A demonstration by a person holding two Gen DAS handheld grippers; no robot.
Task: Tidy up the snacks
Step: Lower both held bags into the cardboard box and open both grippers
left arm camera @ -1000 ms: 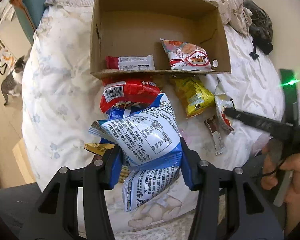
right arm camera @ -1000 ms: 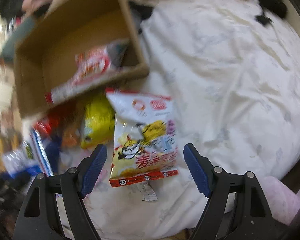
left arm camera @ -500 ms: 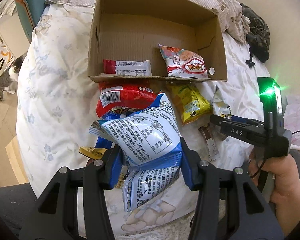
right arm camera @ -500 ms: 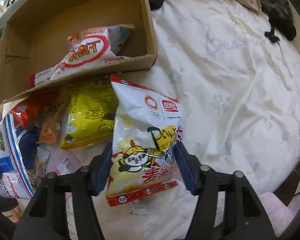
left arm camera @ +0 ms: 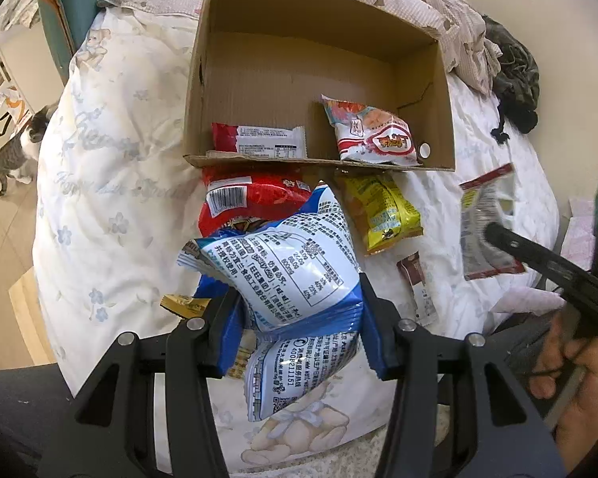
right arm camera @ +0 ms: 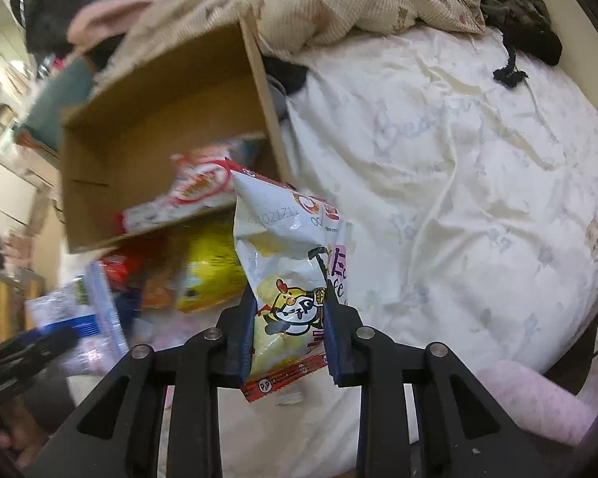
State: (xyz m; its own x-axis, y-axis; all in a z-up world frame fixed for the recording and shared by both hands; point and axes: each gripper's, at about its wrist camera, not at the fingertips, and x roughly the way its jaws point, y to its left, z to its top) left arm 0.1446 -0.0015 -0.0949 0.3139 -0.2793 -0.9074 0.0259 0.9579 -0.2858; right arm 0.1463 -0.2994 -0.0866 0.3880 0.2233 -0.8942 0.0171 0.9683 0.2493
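Note:
My left gripper (left arm camera: 299, 334) is shut on a blue and white snack bag (left arm camera: 295, 275), held above the bed in front of the cardboard box (left arm camera: 319, 59). The box holds a red and white bar packet (left arm camera: 259, 141) and a red and white snack bag (left arm camera: 372, 135). My right gripper (right arm camera: 289, 342) is shut on a white and yellow chip bag with a chick cartoon (right arm camera: 291, 271), lifted off the bed to the right of the box (right arm camera: 159, 119); it also shows in the left wrist view (left arm camera: 486, 231). A red bag (left arm camera: 255, 199) and a yellow bag (left arm camera: 382, 211) lie before the box.
The white floral duvet (left arm camera: 111, 183) covers the bed. A small brown packet (left arm camera: 416, 283) and a gold packet (left arm camera: 183, 304) lie on it. A crumpled blanket (right arm camera: 339, 4) and dark cloth (right arm camera: 514, 4) lie behind the box. A cat (left arm camera: 18, 147) stands on the floor at left.
My right gripper closed on the chip bag and lifted it off the bed. My left gripper kept its hold on the blue and white bag and stayed in place.

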